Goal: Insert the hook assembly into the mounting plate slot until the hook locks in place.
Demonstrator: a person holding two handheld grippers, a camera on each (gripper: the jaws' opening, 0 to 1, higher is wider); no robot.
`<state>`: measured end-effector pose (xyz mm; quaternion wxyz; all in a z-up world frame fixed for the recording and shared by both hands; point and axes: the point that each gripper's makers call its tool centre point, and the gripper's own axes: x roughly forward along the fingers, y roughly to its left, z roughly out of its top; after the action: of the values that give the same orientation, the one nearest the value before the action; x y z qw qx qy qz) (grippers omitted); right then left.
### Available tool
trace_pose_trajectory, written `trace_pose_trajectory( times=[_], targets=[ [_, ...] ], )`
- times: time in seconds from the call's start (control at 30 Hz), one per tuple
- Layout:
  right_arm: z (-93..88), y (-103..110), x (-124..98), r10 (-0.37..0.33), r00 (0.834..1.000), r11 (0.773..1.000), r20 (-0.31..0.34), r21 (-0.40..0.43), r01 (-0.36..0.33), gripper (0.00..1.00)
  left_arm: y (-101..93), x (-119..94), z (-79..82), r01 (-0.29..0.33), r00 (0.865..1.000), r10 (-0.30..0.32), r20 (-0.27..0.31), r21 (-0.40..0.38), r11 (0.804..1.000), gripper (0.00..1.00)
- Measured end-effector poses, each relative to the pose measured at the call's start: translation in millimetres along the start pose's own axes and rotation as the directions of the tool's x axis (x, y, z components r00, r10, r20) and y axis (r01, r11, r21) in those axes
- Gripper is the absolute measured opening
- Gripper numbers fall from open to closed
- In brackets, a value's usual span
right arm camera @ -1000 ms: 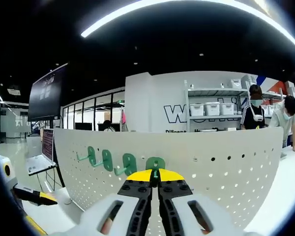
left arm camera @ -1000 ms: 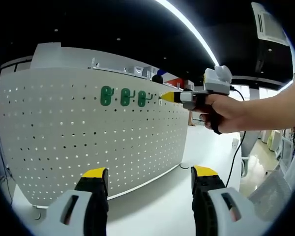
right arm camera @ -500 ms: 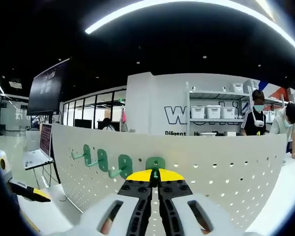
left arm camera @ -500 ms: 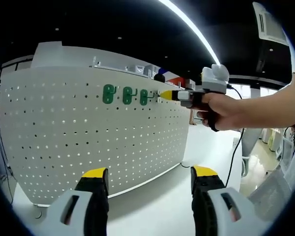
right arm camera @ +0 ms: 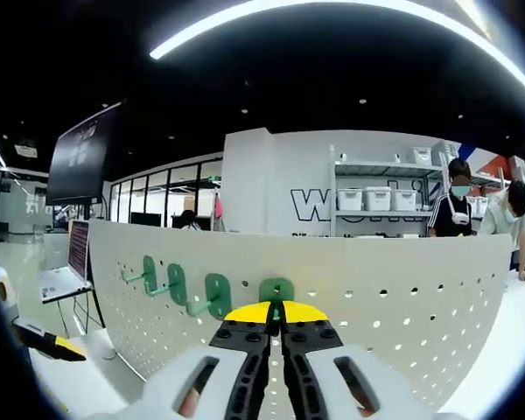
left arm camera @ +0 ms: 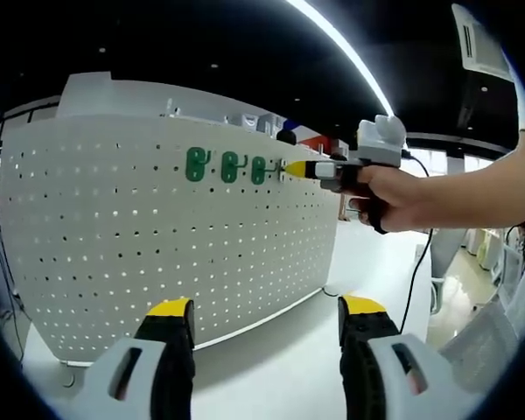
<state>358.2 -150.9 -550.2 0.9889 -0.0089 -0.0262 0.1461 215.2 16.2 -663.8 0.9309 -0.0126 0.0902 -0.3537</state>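
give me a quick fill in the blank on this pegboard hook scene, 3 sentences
1. The right gripper is shut on a ____ plastic hook at the white perforated pegboard.
2. Beside it, ____ more green hooks already hang on the board.
3. The left gripper's yellow-tipped jaws stand ____, holding nothing.

Missing words: green; three; open

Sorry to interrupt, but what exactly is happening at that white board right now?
A person is fitting a green plastic hook onto the white perforated pegboard. The right gripper is shut on it, pressing it against the panel's top row beside three green hooks already mounted. The left gripper hangs open over the white table, holding nothing.
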Motion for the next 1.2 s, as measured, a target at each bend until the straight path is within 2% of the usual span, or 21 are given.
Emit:
trace_pose_trajectory(
  times=[0.33,0.47,0.53,0.63,0.97,1.2],
  targets=[
    [-1.0,1.8,2.9,-0.057,0.998,0.998,-0.016,-0.041,0.056,0.01,0.5,-0.7,-1.2,-0.004,1.000,0.004,-0.003,-0.005,1.000,0.68],
    [-1.2,1.9,4.3,-0.106,0.994,0.994,-0.017,-0.039,0.106,0.01,0.2,0.2,3.0,-0.007,1.000,0.007,0.008,-0.012,1.000,0.68],
    [-0.8,2.2,5.1,-0.138,0.990,0.988,-0.021,-0.072,0.137,0.01,-0.3,0.3,4.0,-0.005,1.000,0.005,0.010,-0.008,1.000,0.68],
    [-2.3,0.8,5.4,-0.174,0.985,0.985,-0.018,0.005,0.175,0.01,1.2,-1.2,4.4,-0.008,1.000,0.008,0.013,-0.010,1.000,0.68],
    [-2.4,1.2,5.4,-0.182,0.983,0.982,-0.008,-0.046,0.182,0.01,2.7,-4.7,4.2,-0.013,1.000,0.013,0.019,-0.013,1.000,0.68],
    [-2.3,1.1,5.3,-0.175,0.985,0.983,-0.008,-0.051,0.174,0.02,2.9,-5.3,6.2,-0.012,1.000,0.013,0.024,-0.007,1.000,0.68]
  ],
)
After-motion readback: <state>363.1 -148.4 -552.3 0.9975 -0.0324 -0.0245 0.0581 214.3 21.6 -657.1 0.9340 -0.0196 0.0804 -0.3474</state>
